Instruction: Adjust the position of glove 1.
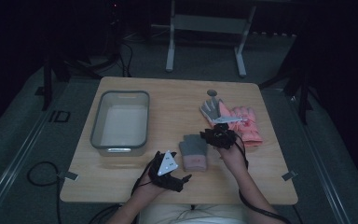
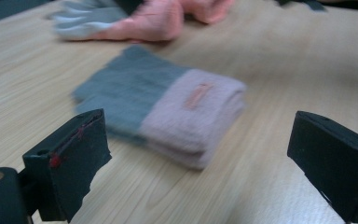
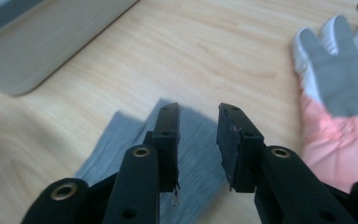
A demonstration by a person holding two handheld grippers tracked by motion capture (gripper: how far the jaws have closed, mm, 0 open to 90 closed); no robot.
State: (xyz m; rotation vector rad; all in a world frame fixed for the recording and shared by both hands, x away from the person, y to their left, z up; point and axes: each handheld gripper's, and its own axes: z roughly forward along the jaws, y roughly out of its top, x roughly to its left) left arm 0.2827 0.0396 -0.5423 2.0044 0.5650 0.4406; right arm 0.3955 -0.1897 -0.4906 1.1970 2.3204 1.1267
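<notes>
A folded glove (image 1: 194, 151), grey with a pale pink cuff, lies on the wooden table near the front middle. My left gripper (image 1: 179, 171) sits low just left of it, jaws wide open. In the left gripper view the folded glove (image 2: 168, 112) lies a little beyond the left gripper (image 2: 200, 123), untouched. My right gripper (image 1: 209, 135) hovers over the folded glove's far right corner. In the right gripper view the right gripper (image 3: 199, 109) is open by a narrow gap with nothing in it, above the grey cloth (image 3: 121, 135). A pink and grey glove pair (image 1: 237, 119) lies to the right.
A grey plastic bin (image 1: 95, 121) stands on the left half of the table (image 1: 177, 98), and its wall (image 3: 51, 42) shows in the right gripper view. A small round grey object (image 1: 211, 93) lies beyond the glove pair (image 3: 340, 93). Dark floor and a metal stand lie past the table.
</notes>
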